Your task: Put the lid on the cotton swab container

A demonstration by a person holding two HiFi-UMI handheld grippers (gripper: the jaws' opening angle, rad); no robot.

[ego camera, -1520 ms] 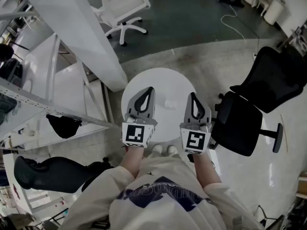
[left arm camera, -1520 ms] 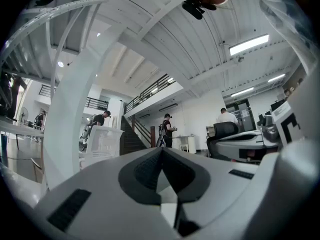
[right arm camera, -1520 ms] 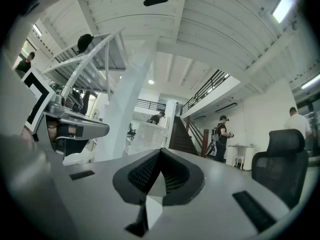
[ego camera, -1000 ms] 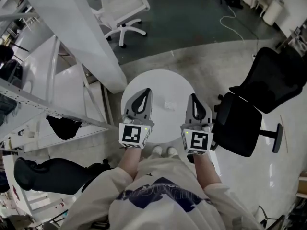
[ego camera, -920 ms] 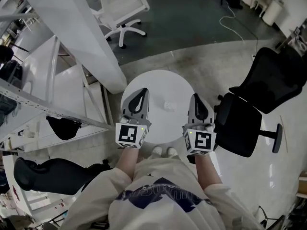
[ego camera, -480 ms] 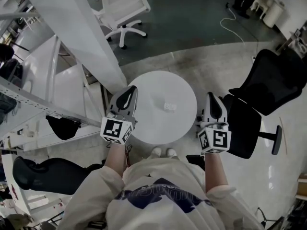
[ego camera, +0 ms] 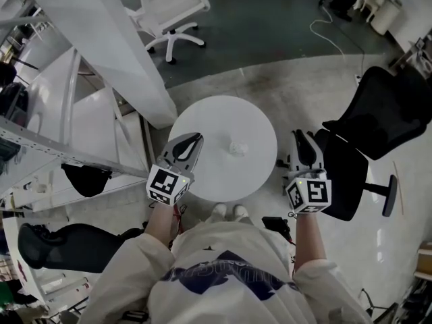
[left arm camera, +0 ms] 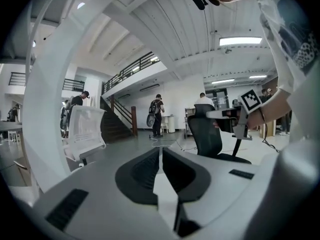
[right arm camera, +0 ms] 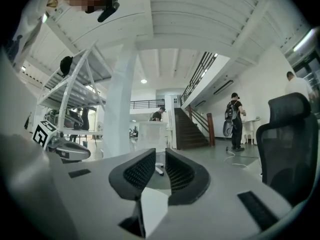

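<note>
A small pale cotton swab container [ego camera: 236, 147] sits near the middle of the round white table [ego camera: 216, 117]; its lid cannot be told apart at this size. My left gripper [ego camera: 196, 138] hovers over the table's left edge, its jaws shut and holding nothing [left arm camera: 161, 149]. Off the table's right edge, beside the black chair, my right gripper [ego camera: 302, 136] points away from me. Its jaws are opening, with a narrow gap and nothing between them [right arm camera: 160, 154]. Both gripper views look out level across the room, not at the table.
A black office chair [ego camera: 368, 137] stands close on the right and a white office chair [ego camera: 172, 9] beyond the table. A white slanted column [ego camera: 108, 46] and shelving [ego camera: 61, 147] crowd the left. A black bag [ego camera: 67, 245] lies on the floor. People stand far off.
Both grippers have drawn apart from over the table: the left one to its left edge, the right one past its right edge. The right jaws have parted a little.
</note>
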